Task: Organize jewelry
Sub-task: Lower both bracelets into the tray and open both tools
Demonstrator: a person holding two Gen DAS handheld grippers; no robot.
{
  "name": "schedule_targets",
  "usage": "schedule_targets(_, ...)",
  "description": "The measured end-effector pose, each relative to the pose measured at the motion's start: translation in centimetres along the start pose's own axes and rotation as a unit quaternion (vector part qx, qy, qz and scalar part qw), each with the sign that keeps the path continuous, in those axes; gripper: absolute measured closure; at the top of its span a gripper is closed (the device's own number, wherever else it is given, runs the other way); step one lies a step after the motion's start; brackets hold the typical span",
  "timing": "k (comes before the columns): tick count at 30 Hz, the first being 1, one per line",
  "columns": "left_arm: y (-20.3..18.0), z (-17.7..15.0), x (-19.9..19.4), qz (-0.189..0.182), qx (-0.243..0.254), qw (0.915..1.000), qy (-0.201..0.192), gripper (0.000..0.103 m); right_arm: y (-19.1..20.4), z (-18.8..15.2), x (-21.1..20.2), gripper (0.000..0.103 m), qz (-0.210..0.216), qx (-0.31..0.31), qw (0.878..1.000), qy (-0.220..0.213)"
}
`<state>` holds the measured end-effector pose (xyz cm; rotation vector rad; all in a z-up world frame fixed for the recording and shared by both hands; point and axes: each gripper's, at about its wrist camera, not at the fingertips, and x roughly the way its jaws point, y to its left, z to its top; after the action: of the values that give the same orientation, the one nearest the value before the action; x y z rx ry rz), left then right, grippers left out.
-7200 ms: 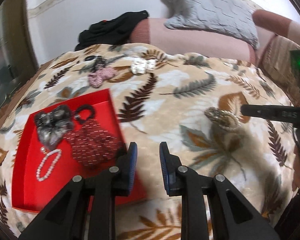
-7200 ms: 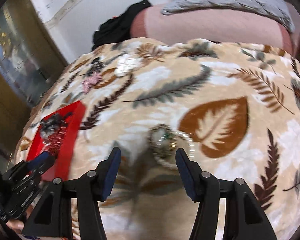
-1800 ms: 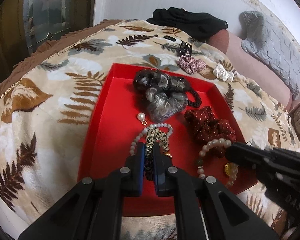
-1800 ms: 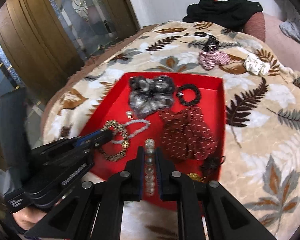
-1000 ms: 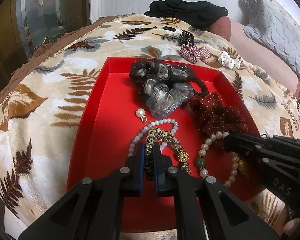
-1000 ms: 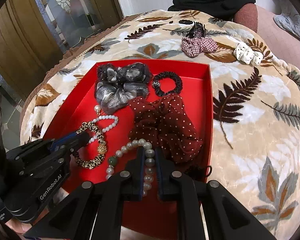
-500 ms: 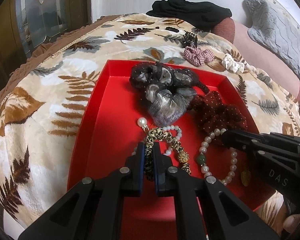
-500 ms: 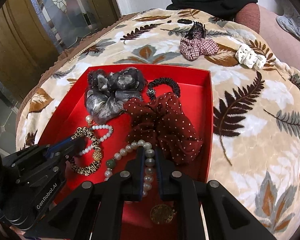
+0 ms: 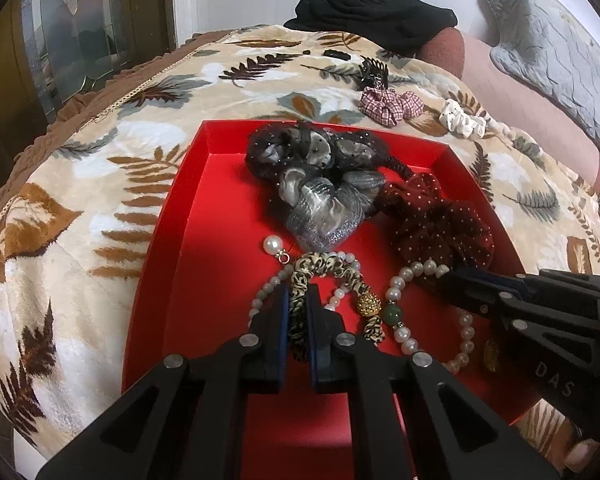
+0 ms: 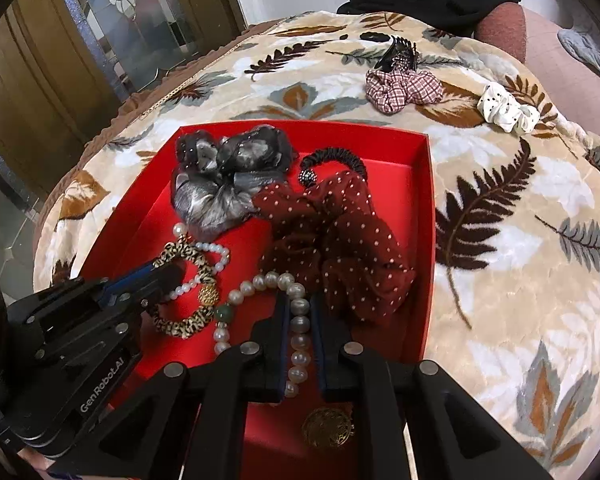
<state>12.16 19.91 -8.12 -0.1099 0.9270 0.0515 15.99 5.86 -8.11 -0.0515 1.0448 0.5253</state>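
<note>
A: Both bracelets lower vs a sec ago. L gripper clamped on leopard bracelet, R gripper clamped on pearl bracelet, both on floor of red tray. Looks like release next.

B: Room?

A: Bare tray floor on left; scrunchies crowd far side, R wall near. Grippers close, open slow.

Red tray, maroon polka-dot scrunchie, grey scrunchie, leopard-print bracelet, white pearl bracelet, tan leaf-print blanket.
</note>
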Motion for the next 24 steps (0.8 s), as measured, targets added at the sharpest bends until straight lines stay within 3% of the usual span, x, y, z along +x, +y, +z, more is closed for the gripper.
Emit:
schedule_targets(14,-0.4,-0.2,-0.3,-0.006,0.01,0.9999,-0.005,0.096,0.2,-0.1,-0.9,0.09,0.009,-0.002,1.0,0.002)
schedule_targets(24,-0.6,-0.1,-0.4,-0.008,0.013,0.9999,-0.006,0.096,-0.5,1.0,-1.6,0.081,0.003,0.008,1.0,-0.013)
